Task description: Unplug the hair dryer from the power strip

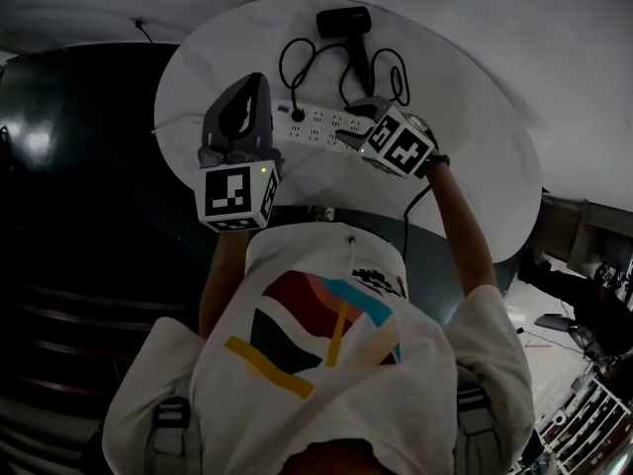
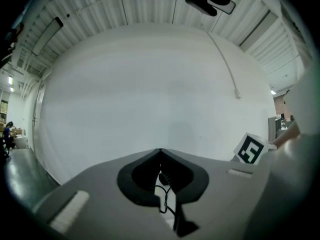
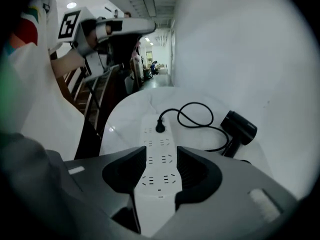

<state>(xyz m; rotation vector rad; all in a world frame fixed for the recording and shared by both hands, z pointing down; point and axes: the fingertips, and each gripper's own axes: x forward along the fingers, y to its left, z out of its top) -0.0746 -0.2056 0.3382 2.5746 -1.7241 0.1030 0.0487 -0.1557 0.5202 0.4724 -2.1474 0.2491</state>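
Two claws over the round white bench (image 1: 475, 166), neither yet on the plug (image 3: 160, 128). Task's thing first: black hair dryer (image 3: 239, 126) lying on its side at the far edge of the bench, well apart from both claws. Cord (image 3: 192, 115) looping back from it to the plug, seated in a socket near the far end of the white power strip (image 3: 159, 151). Not yet unplugged.

Right claw (image 3: 161, 166): spread wide, tilted down, straddling the near end of the power strip, one jaw along each long side. No pad seen pressing on the casing; nothing gripped.

Left claw (image 2: 160, 156): closed tight on nothing, held level above the bench on the plug's side of the strip, facing the blank wall rather than the plug.

Judged step: bracing the strip ahead of the pull. Looks like the right claw lining up to clamp or pin the strip, to keep it from lifting with the plug.

Next move, as a judgement: close the right claw on the strip's sides or bear down on it. Then open the left claw, tip it down toward the plug, take the plug by its body rather than by the cord, and pull straight out of the socket. Worth watching: a light strip rising with the plug under a loose hold, and cord loops dragging the dryer.
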